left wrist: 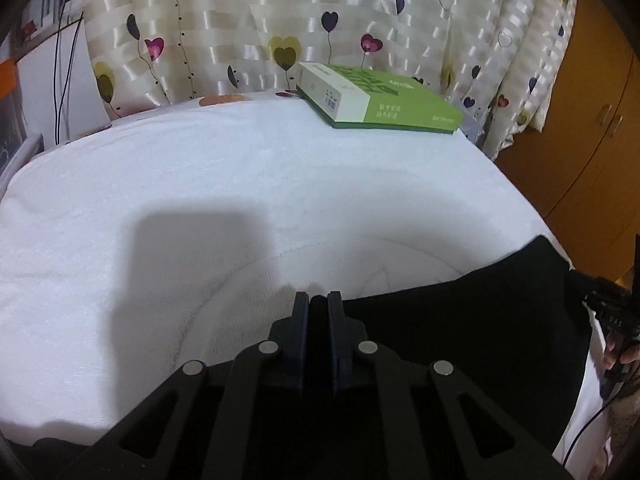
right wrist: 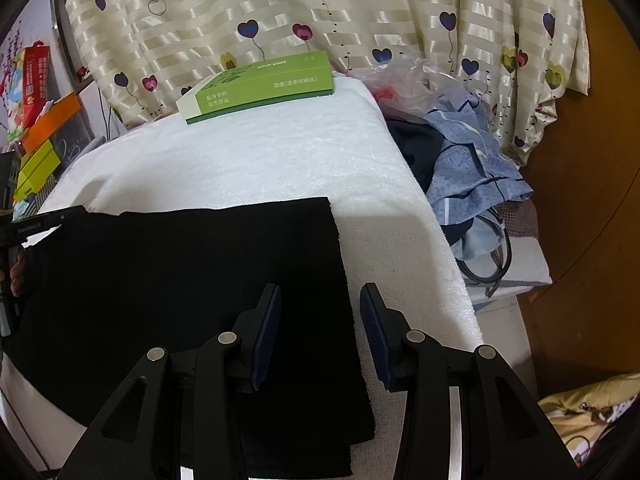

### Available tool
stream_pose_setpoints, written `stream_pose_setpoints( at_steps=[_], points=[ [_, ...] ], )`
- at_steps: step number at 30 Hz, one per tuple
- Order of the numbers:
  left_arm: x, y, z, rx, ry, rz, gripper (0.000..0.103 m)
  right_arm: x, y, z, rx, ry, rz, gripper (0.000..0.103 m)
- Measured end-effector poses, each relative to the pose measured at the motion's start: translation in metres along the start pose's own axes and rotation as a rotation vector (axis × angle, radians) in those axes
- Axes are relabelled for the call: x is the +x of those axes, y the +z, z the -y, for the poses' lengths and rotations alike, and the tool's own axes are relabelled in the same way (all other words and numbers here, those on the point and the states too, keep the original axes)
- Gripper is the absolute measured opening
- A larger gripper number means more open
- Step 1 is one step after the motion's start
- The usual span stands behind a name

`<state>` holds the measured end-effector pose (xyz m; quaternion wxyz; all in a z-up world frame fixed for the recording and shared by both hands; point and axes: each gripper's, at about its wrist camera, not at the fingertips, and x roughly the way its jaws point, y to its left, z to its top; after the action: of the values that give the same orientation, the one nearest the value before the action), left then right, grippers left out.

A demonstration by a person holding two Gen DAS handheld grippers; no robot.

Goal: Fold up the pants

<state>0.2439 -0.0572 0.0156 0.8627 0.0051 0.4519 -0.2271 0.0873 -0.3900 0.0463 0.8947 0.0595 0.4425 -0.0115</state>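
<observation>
The black pants (right wrist: 180,280) lie flat on a white towel (right wrist: 260,160), folded into a broad rectangle. In the left wrist view my left gripper (left wrist: 318,300) is shut on the pants' far left edge (left wrist: 460,320), with a little black cloth pinched between its pads. That gripper also shows at the left rim of the right wrist view (right wrist: 72,214), where the cloth corner is raised slightly. My right gripper (right wrist: 320,312) is open over the pants' right edge. Its left finger (right wrist: 270,320) is above the black cloth and its right finger (right wrist: 372,320) above the towel, and neither finger grips the cloth.
A green and white box (right wrist: 260,84) lies at the towel's far end against a heart-patterned curtain (right wrist: 280,0). Blue clothes (right wrist: 472,160), a plastic bag and a cable are heaped off the right side. Coloured boxes (right wrist: 40,120) are stacked at the left. A wooden cupboard (left wrist: 592,120) stands to the right.
</observation>
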Motion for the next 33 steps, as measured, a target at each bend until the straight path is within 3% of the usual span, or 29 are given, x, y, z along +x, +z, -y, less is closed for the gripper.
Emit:
stream_pose_setpoints(
  at_steps=[5,7,8,12,16,18,22,26,29,33],
  points=[
    [-0.004,0.003,-0.010,-0.050,-0.009,0.000,0.021,-0.003,0.000,-0.004,-0.013,-0.031,-0.001,0.042],
    [-0.011,0.002,-0.009,-0.055,0.013,0.012,0.034,-0.011,-0.001,-0.009,-0.035,-0.061,0.021,0.042],
    [-0.015,0.000,-0.008,-0.051,0.020,0.020,0.035,-0.013,-0.002,-0.012,-0.050,-0.062,0.031,0.042],
    [-0.039,-0.009,0.000,-0.033,0.034,0.052,0.048,-0.026,-0.007,-0.028,-0.110,-0.011,0.054,0.042],
    [-0.059,-0.027,0.010,-0.028,0.028,0.062,0.059,-0.025,-0.018,-0.042,-0.135,0.035,0.022,0.042],
    [-0.063,-0.039,0.016,-0.022,0.039,0.054,0.061,-0.019,-0.025,-0.043,-0.134,0.024,-0.021,0.042],
    [-0.068,-0.064,0.021,-0.032,0.074,0.025,0.061,-0.026,-0.031,-0.046,-0.164,-0.030,-0.008,0.043],
    [-0.078,-0.082,0.026,-0.039,0.138,0.028,0.061,-0.043,-0.036,-0.056,-0.165,0.032,0.037,0.043],
    [-0.084,-0.094,0.029,-0.074,0.110,0.033,0.061,-0.040,-0.046,-0.070,-0.197,0.048,0.017,0.043],
    [-0.088,-0.110,0.038,-0.082,0.127,0.033,0.061,-0.039,-0.058,-0.073,-0.206,0.051,0.000,0.043]
  ],
)
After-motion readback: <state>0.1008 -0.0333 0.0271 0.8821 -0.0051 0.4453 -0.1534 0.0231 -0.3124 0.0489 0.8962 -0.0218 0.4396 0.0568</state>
